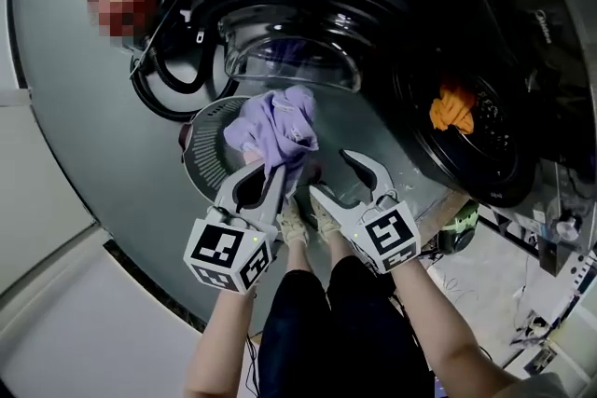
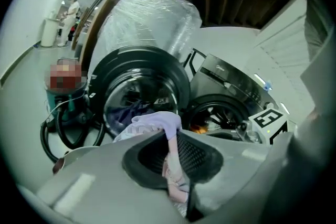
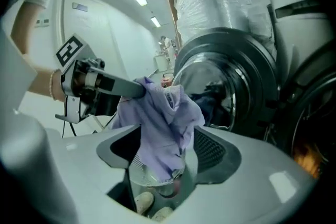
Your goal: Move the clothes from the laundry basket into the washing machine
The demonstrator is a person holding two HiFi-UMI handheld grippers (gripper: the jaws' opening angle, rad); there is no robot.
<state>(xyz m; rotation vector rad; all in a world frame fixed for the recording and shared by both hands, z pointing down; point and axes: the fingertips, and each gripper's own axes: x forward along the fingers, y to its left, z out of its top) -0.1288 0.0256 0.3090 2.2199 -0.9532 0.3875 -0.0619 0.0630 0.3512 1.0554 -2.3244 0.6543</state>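
A lilac garment [image 1: 280,121] hangs over the round grey laundry basket [image 1: 201,149], pinched in my left gripper [image 1: 272,168]. In the left gripper view the jaws are shut on the cloth [image 2: 157,124], which bunches above them. My right gripper [image 1: 331,174] stands open just right of the garment with nothing held. In the right gripper view the garment [image 3: 163,123] dangles in front of the spread jaws, and the left gripper [image 3: 105,86] holds its top. The washing machine's drum opening [image 1: 466,121] lies to the right, with an orange cloth [image 1: 452,110] inside. Its open door [image 1: 289,61] hangs beyond the basket.
A coiled black hose [image 1: 163,84] lies left of the door. A plastic-wrapped appliance [image 2: 152,23] stands behind the machine. The person's shoes [image 1: 303,221] are right beside the basket. Cables and small clutter [image 1: 550,247] lie on the floor at the right.
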